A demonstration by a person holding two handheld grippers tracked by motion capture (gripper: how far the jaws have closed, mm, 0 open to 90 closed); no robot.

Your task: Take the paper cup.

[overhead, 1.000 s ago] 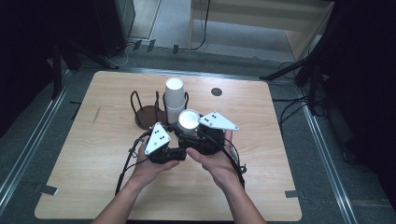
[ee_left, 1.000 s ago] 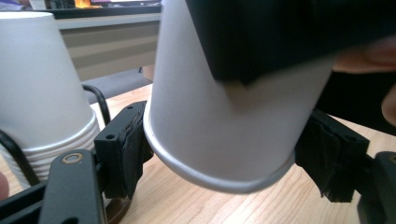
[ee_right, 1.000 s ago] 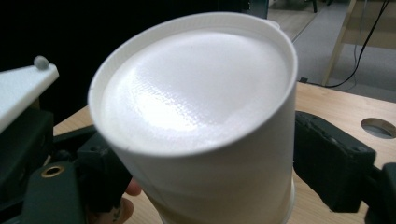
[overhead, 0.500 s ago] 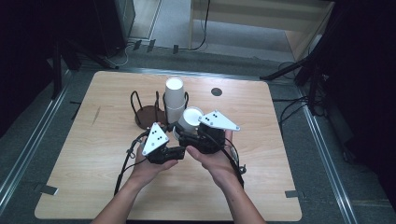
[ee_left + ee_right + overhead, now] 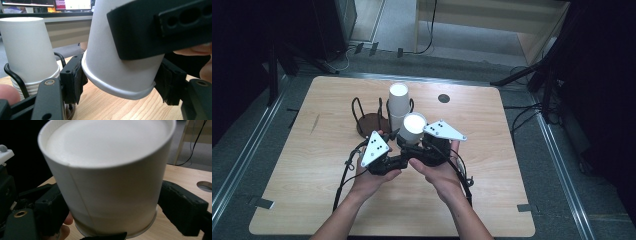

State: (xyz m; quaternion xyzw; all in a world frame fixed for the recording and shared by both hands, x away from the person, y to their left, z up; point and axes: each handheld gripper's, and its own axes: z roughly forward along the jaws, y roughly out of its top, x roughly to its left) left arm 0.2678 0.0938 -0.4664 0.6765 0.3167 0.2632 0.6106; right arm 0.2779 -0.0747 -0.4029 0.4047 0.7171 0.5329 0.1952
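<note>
An upside-down white paper cup hangs just above the table between both hands. My left gripper has just been closing, and its pads now press on the cup's rim from both sides. My right gripper straddles the cup higher up. Its jaws have just been opening, and they stand close beside the cup's wall. One right finger crosses the front of the cup in the left gripper view. In the high view the left gripper and the right gripper meet under the cup.
A stack of inverted white cups stands in a black wire holder just behind the held cup, also seen as the cup stack. A round hole sits in the wooden table at the back right.
</note>
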